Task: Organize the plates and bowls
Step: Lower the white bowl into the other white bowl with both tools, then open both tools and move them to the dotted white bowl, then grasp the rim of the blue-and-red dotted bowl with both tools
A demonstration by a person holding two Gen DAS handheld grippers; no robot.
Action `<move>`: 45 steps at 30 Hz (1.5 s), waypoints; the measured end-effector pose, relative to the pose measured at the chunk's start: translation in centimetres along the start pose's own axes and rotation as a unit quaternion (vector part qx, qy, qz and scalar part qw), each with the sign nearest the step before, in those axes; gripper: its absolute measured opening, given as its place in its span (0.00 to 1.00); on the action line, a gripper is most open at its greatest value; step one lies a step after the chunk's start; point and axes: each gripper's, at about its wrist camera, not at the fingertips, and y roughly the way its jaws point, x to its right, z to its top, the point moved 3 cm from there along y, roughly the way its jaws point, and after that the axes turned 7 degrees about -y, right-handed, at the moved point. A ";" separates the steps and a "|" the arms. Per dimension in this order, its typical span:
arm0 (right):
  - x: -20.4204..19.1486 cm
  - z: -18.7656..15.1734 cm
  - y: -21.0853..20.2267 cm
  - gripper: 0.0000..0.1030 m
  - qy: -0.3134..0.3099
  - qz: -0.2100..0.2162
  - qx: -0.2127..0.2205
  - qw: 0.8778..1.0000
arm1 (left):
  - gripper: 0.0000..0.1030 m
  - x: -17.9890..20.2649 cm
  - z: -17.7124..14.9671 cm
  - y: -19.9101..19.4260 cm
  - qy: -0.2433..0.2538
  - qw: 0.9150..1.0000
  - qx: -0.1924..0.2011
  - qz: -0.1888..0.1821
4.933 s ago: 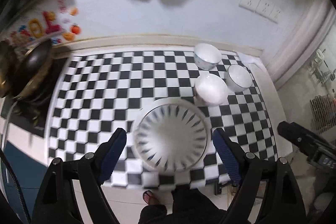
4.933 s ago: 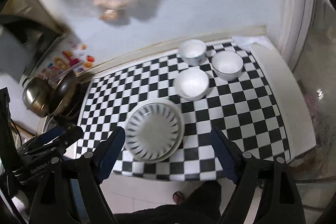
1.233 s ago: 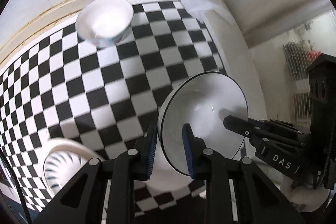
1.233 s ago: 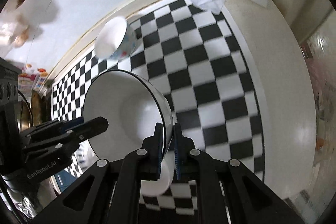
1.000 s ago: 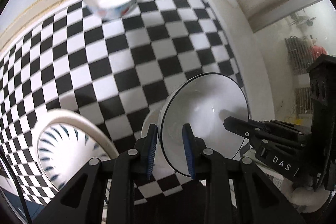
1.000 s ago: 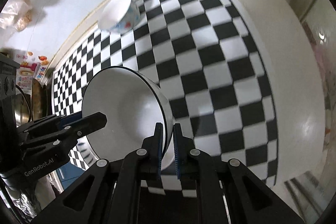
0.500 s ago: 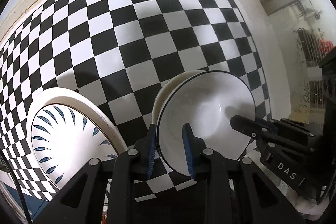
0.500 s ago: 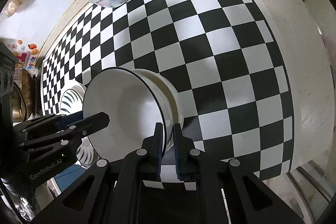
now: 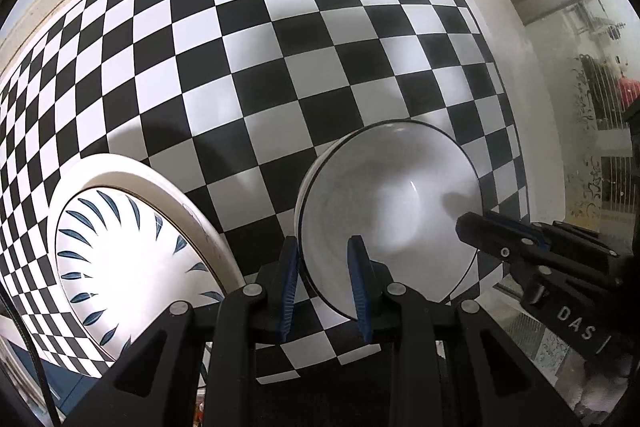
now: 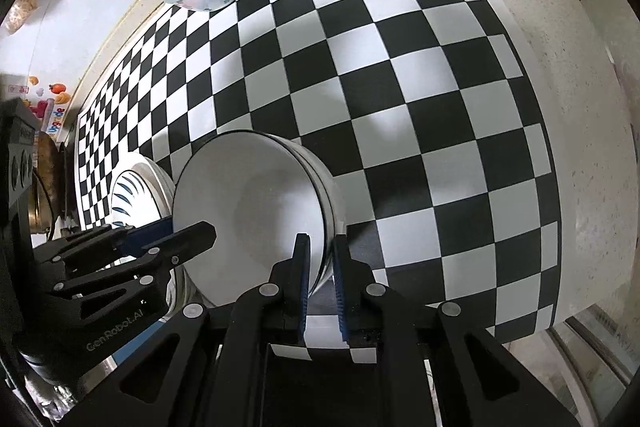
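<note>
Item: white black-rimmed ceramic bowl (image 9: pixel 390 203) | Location: now sitting nested in a second white bowl (image 10: pixel 330 183) on the checkered bench (image 9: pixel 280 67), having come down | Left hand-held gripper (image 9: pixel 324 279): pinching its rim | Right hand-held gripper (image 10: pixel 320 277): jaws opening around the opposite rim | Status: stacking nearly finishing.

Bright, sharp fisheye views with strongly curved, dark-vignetted edges and soft shadows.
</note>
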 end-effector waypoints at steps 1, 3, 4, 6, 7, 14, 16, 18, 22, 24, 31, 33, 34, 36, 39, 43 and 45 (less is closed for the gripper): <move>0.1 0.0 -0.1 0.14 0.000 0.002 0.000 1.000 | 0.21 0.0 0.0 0.0 -0.001 1.000 0.000 0.001; 0.0 -0.1 -0.2 0.14 -0.003 0.002 -0.002 1.000 | 0.21 0.0 0.0 0.0 -0.003 1.000 0.000 0.001; 0.0 -0.1 -0.2 0.14 -0.005 0.002 -0.003 1.000 | 0.22 0.0 0.0 -0.1 -0.003 1.000 0.000 0.001; -0.1 -0.1 -0.2 0.14 -0.011 -0.001 -0.005 1.000 | 0.21 0.0 0.0 -0.2 -0.005 1.000 0.000 0.000; -0.1 -0.1 -0.3 0.14 -0.012 -0.001 -0.007 1.000 | 0.22 0.0 0.0 -0.2 -0.006 1.000 0.000 0.001; -0.3 0.0 -0.4 0.14 -0.023 -0.002 -0.015 1.000 | 0.22 -0.1 0.1 -0.7 -0.012 1.000 0.000 -0.003; -0.2 0.0 -0.5 0.14 -0.023 0.003 -0.019 1.000 | 0.22 -0.2 0.1 -1.1 -0.013 1.000 0.002 -0.006; -0.2 0.1 -0.6 0.14 -0.024 0.007 -0.022 0.999 | 0.21 -0.3 0.1 -1.6 -0.014 1.000 0.005 -0.010; -0.1 0.3 -1.5 0.14 -0.022 0.027 -0.026 0.999 | 0.22 -0.7 0.3 -4.3 -0.014 0.999 0.033 -0.015; -0.1 0.7 -2.6 0.14 -0.020 0.039 -0.020 0.999 | 0.23 -1.4 1.2 -6.3 -0.026 0.998 0.058 -0.022; -1.3 6.9 -6.0 0.47 -0.032 0.078 0.019 0.996 | 0.35 -5.9 8.3 -9.4 -0.100 0.989 0.092 -0.059; -1.8 9.6 -5.8 0.47 -0.038 0.076 0.027 0.996 | 0.35 -7.8 11.1 -8.9 -0.125 0.986 0.091 -0.059; -2.1 11.5 -5.6 0.47 -0.041 0.075 0.033 0.996 | 0.35 -8.5 12.3 -8.5 -0.136 0.985 0.089 -0.058; -2.6 14.5 -4.8 0.47 -0.042 0.072 0.042 0.996 | 0.35 -9.9 14.8 -7.6 -0.154 0.983 0.081 -0.063; -3.3 19.8 -3.0 0.47 -0.043 0.068 0.048 0.996 | 0.35 -11.5 18.2 -6.0 -0.178 0.979 0.067 -0.078; -3.9 26.0 0.6 0.47 -0.036 0.066 0.031 0.997 | 0.35 -12.8 21.3 -4.0 -0.206 0.972 0.047 -0.105; -3.8 28.0 2.3 0.47 -0.032 0.061 0.018 0.997 | 0.35 -13.1 22.4 -2.9 -0.213 0.970 0.037 -0.110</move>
